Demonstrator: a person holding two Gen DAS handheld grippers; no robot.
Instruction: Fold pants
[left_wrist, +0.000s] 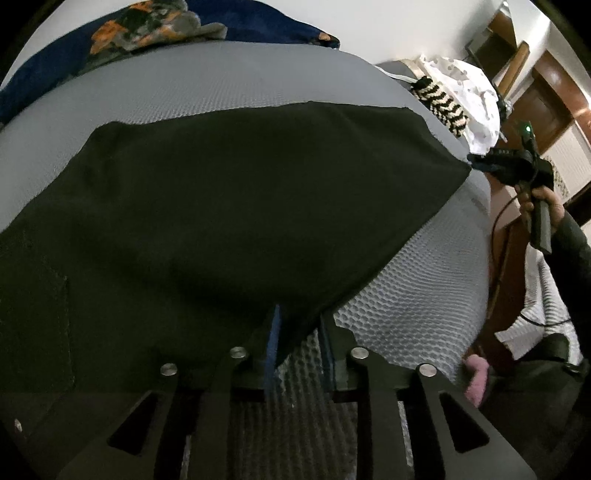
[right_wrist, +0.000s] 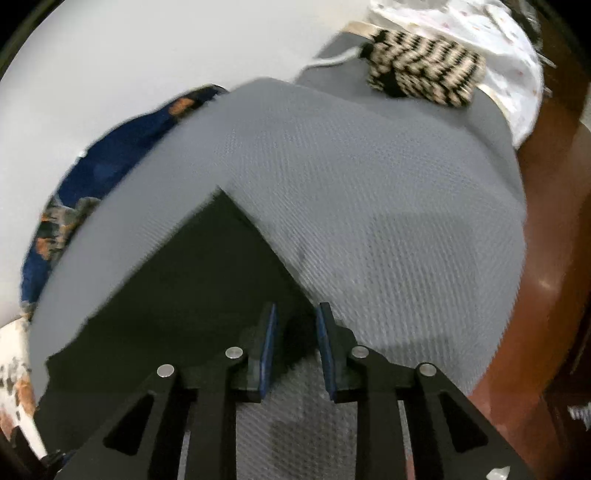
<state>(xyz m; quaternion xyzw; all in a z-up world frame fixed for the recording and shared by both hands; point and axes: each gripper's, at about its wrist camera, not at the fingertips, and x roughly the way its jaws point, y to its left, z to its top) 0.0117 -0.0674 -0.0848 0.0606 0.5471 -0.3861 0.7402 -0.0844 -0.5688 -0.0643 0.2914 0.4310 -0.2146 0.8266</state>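
Pants (left_wrist: 229, 206) spread dark and flat over grey textured bedding (left_wrist: 424, 295), in the left wrist view already a broad folded panel with straight edges and a pocket seam at the left. Left tongs (left_wrist: 298, 332) narrowly parted, near hem edge between the pads, no visible pinch. Right tongs (left_wrist: 476, 162) at the far corner in a hand (left_wrist: 543, 206).

Right wrist view, blurred: a pants corner (right_wrist: 207, 266) pointing away across the bedding, right tongs narrowly parted over its tip, seemingly let go. Judged partway: one fold laid, further folds likely left.
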